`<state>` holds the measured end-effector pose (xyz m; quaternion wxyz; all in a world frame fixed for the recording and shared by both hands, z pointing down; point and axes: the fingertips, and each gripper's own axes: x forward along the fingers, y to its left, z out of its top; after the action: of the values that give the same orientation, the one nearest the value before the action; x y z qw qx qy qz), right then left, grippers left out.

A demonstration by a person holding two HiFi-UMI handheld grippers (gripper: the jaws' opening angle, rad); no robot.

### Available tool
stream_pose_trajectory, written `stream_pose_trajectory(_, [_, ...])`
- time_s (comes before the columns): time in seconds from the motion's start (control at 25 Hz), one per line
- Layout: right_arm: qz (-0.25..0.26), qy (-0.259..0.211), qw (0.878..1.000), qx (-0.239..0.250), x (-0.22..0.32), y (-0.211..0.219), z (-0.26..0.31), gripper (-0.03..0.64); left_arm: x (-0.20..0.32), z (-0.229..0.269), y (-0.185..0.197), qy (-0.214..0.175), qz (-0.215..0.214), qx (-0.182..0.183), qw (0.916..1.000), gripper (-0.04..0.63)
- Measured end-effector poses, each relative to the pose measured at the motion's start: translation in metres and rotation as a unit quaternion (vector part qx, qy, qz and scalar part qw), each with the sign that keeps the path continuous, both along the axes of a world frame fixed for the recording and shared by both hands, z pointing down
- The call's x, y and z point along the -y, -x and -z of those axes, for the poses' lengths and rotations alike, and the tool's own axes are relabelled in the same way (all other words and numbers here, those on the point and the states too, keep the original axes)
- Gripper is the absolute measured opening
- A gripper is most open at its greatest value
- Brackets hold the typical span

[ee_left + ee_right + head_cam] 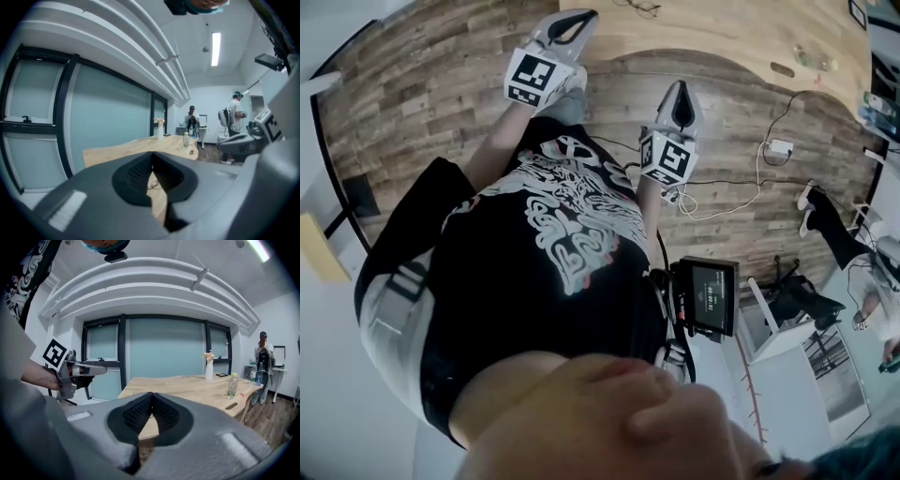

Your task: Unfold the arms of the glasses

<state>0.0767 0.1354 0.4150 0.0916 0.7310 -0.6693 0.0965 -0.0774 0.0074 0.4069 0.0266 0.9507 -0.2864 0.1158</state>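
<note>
The light wooden table (187,386) had a wavy edge and a smooth, bare top. A pair of glasses (152,186) lay on its near part, too small to tell how the arms sat. Farther along stood a white vase (209,369) with flowers, a dark flat thing (221,375) just beside it, and a clear bottle (231,386) near the edge.

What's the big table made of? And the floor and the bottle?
Table: seemingly pale wood, smooth and matte, with faint grain. Floor: grey-brown planks, wood or laminate; seams and streaks show. Bottle: likely clear plastic, see-through with a cap.
</note>
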Motion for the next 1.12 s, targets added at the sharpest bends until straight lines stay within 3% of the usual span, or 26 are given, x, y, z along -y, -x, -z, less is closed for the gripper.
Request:
stream_pose_trajectory(0.52, [-0.018, 0.029, 0.999, -0.006, 0.07, 0.0, -0.013, 0.0, 0.087, -0.02, -0.011, 0.017, -0.025, 0.004, 0.9995, -0.011])
stream_pose_trajectory(0.72, [-0.03, 0.035, 0.999, -0.006, 0.074, 0.0, -0.015, 0.0, 0.095, -0.008, -0.015, 0.018, -0.042, -0.021, 0.9987, -0.011])
stream_pose_trajectory(1.12, [-0.041, 0.021, 0.999, 0.014, 0.079, -0.008, -0.009, 0.0, 0.097, -0.011, -0.028, 0.022, -0.063, -0.021, 0.9976, -0.011])
